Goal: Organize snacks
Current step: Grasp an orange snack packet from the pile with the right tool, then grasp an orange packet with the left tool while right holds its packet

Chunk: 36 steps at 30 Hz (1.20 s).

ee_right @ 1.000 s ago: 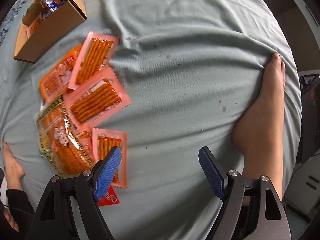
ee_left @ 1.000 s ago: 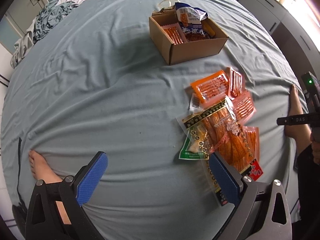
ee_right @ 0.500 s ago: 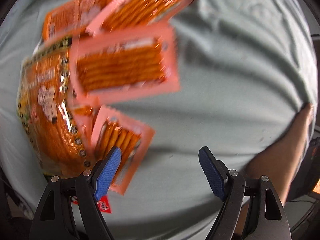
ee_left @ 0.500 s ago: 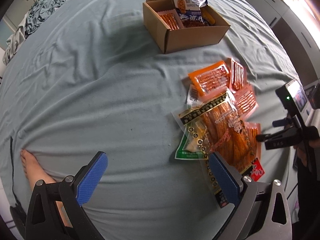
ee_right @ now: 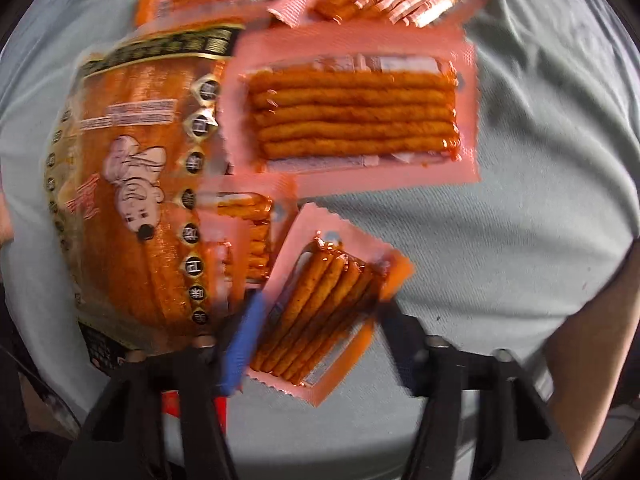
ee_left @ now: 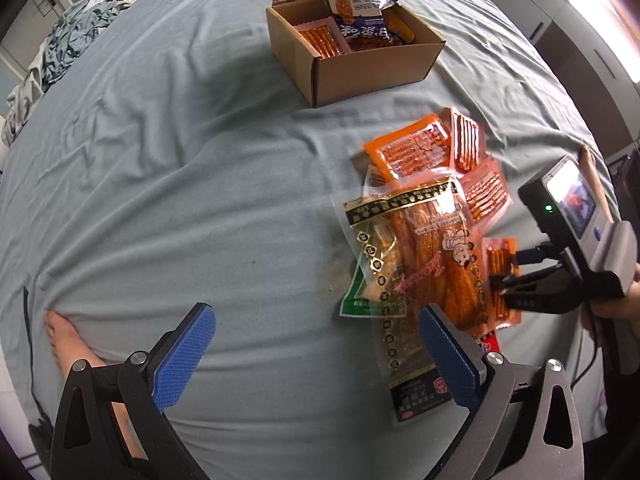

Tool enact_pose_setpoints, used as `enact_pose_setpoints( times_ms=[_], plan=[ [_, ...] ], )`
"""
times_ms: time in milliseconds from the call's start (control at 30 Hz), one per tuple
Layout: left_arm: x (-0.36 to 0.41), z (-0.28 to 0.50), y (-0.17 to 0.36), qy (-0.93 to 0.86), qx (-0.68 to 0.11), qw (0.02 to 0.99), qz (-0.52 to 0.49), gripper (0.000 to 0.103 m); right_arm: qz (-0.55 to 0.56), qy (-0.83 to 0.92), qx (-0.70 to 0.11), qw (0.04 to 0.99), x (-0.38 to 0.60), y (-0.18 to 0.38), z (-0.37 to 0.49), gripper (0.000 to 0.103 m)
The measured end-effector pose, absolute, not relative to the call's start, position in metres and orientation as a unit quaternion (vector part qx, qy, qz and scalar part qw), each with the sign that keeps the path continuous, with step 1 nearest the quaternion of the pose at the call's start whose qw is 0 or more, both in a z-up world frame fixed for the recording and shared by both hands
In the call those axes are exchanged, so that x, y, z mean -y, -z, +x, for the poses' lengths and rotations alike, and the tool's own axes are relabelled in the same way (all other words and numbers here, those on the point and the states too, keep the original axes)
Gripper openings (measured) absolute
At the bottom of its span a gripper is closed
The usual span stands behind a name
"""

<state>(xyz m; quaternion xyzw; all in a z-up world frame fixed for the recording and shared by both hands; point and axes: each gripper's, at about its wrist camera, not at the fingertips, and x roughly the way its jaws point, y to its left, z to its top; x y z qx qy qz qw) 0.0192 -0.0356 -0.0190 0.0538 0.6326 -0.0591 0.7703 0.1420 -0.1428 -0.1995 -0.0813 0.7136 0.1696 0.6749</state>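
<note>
A pile of orange and pink snack packets [ee_left: 436, 204] lies on the grey-blue bedsheet, with a large clear bag of spicy strips [ee_left: 416, 256] on top. A cardboard box [ee_left: 352, 40] at the back holds a few packets. My left gripper [ee_left: 316, 356] is open and empty, low over the sheet, left of the pile. My right gripper [ee_right: 316, 324] is down over the pile's near edge, its jaws on either side of a small pink packet of sticks [ee_right: 324, 300] and closing on it; the view is blurred. It also shows in the left wrist view [ee_left: 532, 292].
A bare foot [ee_left: 68, 340] presses the sheet at lower left, and a leg [ee_right: 592, 320] lies to the right of the pile. Crumpled laundry [ee_left: 60, 52] sits at the far left. Cabinets [ee_left: 560, 28] stand beyond the bed.
My right gripper has swung left and dropped onto the pile, and its jaws have narrowed around the small pink packet. My left gripper has shifted slightly and stays open.
</note>
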Motion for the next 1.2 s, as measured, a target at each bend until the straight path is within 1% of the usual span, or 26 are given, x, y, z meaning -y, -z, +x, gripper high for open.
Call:
enact_pose_setpoints(
  times_ms=[33,67,167,233,267,533,700,800,900,967,1100,1200],
  plan=[
    [0.035,0.019,0.019,0.058,-0.633,0.770,0.052,0.103,-0.076,-0.180,-0.711,0.675,0.143,0.197,0.142,0.035],
    [0.034,0.020,0.019,0.057,-0.634,0.770,0.050,0.103,-0.074,-0.181,-0.709,0.678,0.145,0.196,0.142,0.012],
    [0.032,0.020,0.018,0.053,-0.632,0.772,0.049,0.103,-0.035,-0.188,-0.706,0.682,0.159,0.193,0.144,0.003],
    [0.031,0.020,0.017,0.050,-0.630,0.774,0.049,0.103,-0.023,-0.193,-0.692,0.695,0.172,0.187,0.144,0.003],
    [0.031,0.020,0.016,0.049,-0.629,0.775,0.048,0.103,-0.011,-0.196,-0.688,0.698,0.177,0.184,0.144,0.000],
    [0.035,0.024,0.018,0.054,-0.632,0.772,0.044,0.103,0.054,-0.207,-0.636,0.741,0.198,0.149,0.137,0.000],
    [0.059,0.043,0.021,0.069,-0.627,0.774,0.058,0.103,0.083,-0.201,-0.593,0.775,0.238,0.090,0.140,0.000],
    [0.090,0.066,0.031,0.080,-0.615,0.776,0.115,0.103,0.099,-0.205,-0.585,0.778,0.244,0.080,0.140,0.000],
    [0.130,0.091,0.047,0.095,-0.582,0.775,0.228,0.103,0.105,-0.209,-0.588,0.775,0.250,0.077,0.138,0.000],
    [0.148,0.105,0.057,0.104,-0.562,0.774,0.273,0.103,0.105,-0.213,-0.591,0.771,0.251,0.075,0.138,0.000],
    [0.169,0.135,0.087,0.121,-0.565,0.764,0.289,0.103,0.109,-0.223,-0.593,0.766,0.248,0.078,0.142,0.000],
    [0.177,0.146,0.117,0.150,-0.595,0.740,0.276,0.103,0.114,-0.230,-0.596,0.761,0.246,0.080,0.146,0.000]
  ],
)
